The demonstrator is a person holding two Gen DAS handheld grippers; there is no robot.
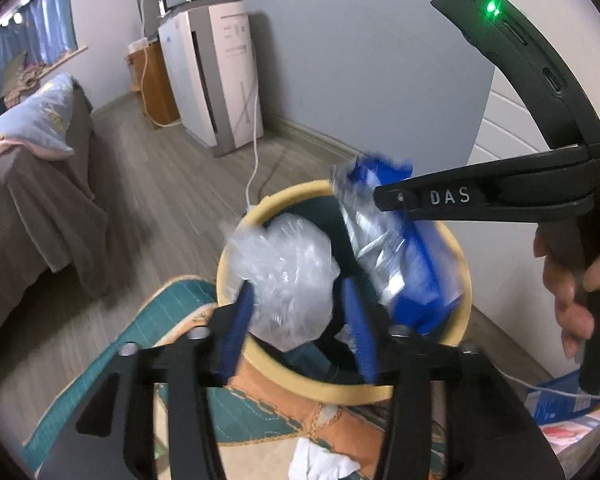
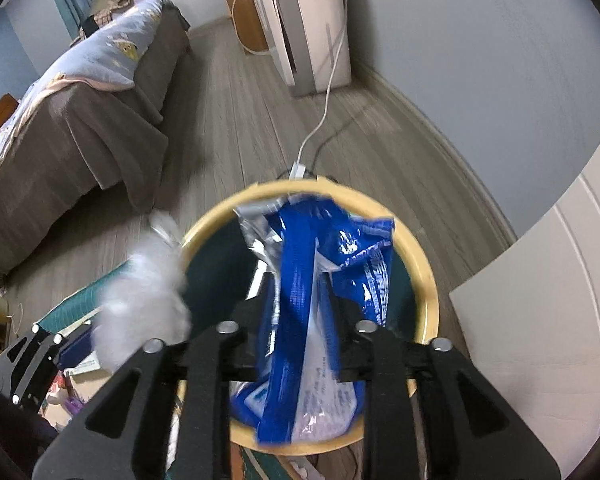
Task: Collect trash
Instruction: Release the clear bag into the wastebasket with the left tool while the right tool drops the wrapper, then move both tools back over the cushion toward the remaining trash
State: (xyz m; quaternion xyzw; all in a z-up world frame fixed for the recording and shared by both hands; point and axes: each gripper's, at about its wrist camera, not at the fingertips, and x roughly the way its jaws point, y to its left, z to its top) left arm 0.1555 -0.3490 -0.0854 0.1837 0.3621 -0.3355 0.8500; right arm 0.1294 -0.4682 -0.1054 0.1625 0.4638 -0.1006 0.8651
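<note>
Round bin (image 1: 462,280) w/ yellow rim sits on the floor, partly over a patterned rug (image 1: 188,312), near the wall. Left tool (image 1: 300,312) hangs over the bin mouth, blue fingers (image 1: 236,320) clamped on a crumpled clear plastic bag (image 1: 288,276), held above the rim on the bin's left side. Right tool (image 2: 300,344) is over the bin too, closed on a blue-and-silver wrapper (image 2: 300,300) that hangs down into the opening; its lower end is blurred. Inside of bin is dark, other contents can't be made out. White crumpled scrap (image 1: 320,460) lies on the rug beside the bin. Bed (image 2: 80,120) stands well apart.
</note>
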